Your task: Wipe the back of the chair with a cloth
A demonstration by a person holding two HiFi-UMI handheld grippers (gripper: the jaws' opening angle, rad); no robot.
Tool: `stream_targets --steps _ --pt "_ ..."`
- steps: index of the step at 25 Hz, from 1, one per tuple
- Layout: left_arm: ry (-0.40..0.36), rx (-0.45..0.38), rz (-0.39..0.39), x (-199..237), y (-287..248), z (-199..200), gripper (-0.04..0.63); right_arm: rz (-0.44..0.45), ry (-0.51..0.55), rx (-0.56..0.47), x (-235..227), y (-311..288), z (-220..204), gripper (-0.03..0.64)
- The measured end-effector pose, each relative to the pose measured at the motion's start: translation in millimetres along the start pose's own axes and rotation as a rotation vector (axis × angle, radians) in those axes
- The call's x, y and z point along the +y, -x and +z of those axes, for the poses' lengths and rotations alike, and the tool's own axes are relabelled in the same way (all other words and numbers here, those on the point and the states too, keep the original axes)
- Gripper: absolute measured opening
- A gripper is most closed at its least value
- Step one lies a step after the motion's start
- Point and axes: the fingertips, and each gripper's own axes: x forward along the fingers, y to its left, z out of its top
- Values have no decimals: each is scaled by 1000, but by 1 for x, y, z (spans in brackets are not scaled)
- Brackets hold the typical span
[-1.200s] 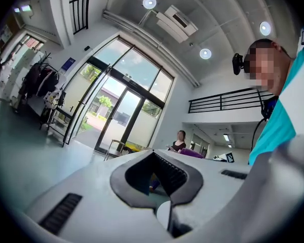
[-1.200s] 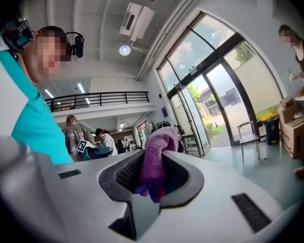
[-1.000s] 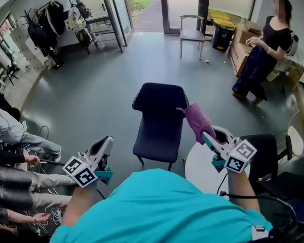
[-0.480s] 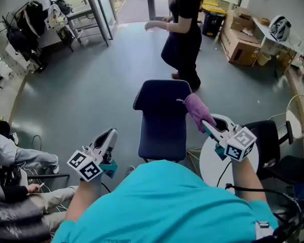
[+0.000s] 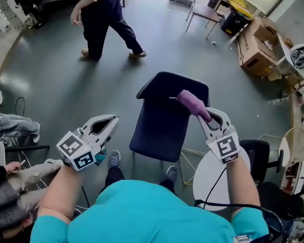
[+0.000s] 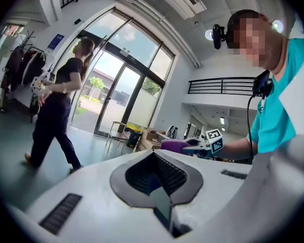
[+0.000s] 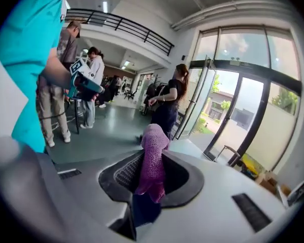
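Floor (image 5: 50, 80): grey, smooth, slight sheen.
Ctr: dark blue chair (image 5: 164, 120), legs on floor.
Top L: person (image 5: 104, 14) mid-stride, both shoes down.
Top: 2nd chair (image 5: 205, 9), light seat, thin frame; dark bin (image 5: 232, 22) just beside it.
Upper R: cardboard boxes (image 5: 258, 47) by the wall.
Lower R: round white table (image 5: 210, 173), black chair (image 5: 257, 153) just beside.
L edge: thin cable (image 5: 19, 104) looped loose on floor.
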Motion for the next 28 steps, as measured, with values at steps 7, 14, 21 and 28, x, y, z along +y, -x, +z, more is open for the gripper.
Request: stream_targets --steps 7,14,21,28 --pt "143 39 62 52 -50 -109 -11 -59 262 -8 -11 -137 -58 77" --pt "186 107 28 87 -52 -193 -11 -170 440 -5 5 -251 -70 77" --pt "189 137 45 109 -19 -224 -11 -322 581 61 9 -323 -63 78" --pt "224 145 44 107 -18 -220 -11 -374 697 128 0 -320 -66 78"
